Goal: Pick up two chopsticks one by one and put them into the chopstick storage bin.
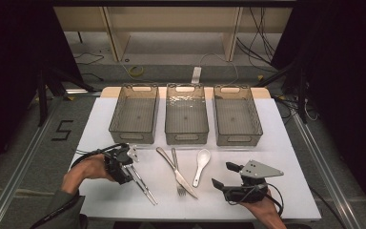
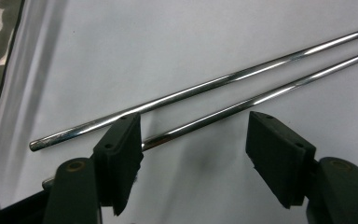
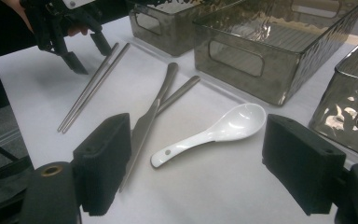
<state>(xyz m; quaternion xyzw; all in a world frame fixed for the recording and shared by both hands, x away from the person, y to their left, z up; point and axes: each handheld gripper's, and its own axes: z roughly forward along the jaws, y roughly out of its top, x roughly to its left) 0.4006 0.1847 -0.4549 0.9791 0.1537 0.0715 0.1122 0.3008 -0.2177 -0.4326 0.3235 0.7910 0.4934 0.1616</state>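
Left gripper: the left gripper (image 1: 132,168) is lowered onto the white table (image 1: 286,143) at its near left, jaws spread, pads not yet pressing anything.
Its target: the pair of thin, shiny metal chopsticks (image 2: 223,95) lies flat and side by side; in the left gripper view the nearer stick passes between the two black pads, with its end just beside the left pad (image 2: 121,154), while the farther stick runs beyond the left pad's tip.
Step in hand: by my reading, settling over the thick ends of the chopsticks to pick them up.
Next move calls for: bringing both sticks inside the jaws before closing, since as it stands only one looks likely to be caught; thin round steel on a smooth top may roll or slip out, so a square, low pinch seems needed.
Right gripper: the right gripper (image 1: 228,177) rests at the near right, jaws wide apart and holding nothing, pointing toward the cutlery.
Other cutlery: a steel table knife (image 1: 176,172) lies crossed over a steel fork (image 1: 177,177) mid-table; a white ceramic soup spoon (image 1: 200,166) lies just to their right.
Destinations: three clear, textured plastic bins (image 1: 186,119) stand in a row behind, all apparently bare; which takes the chopsticks I cannot tell.
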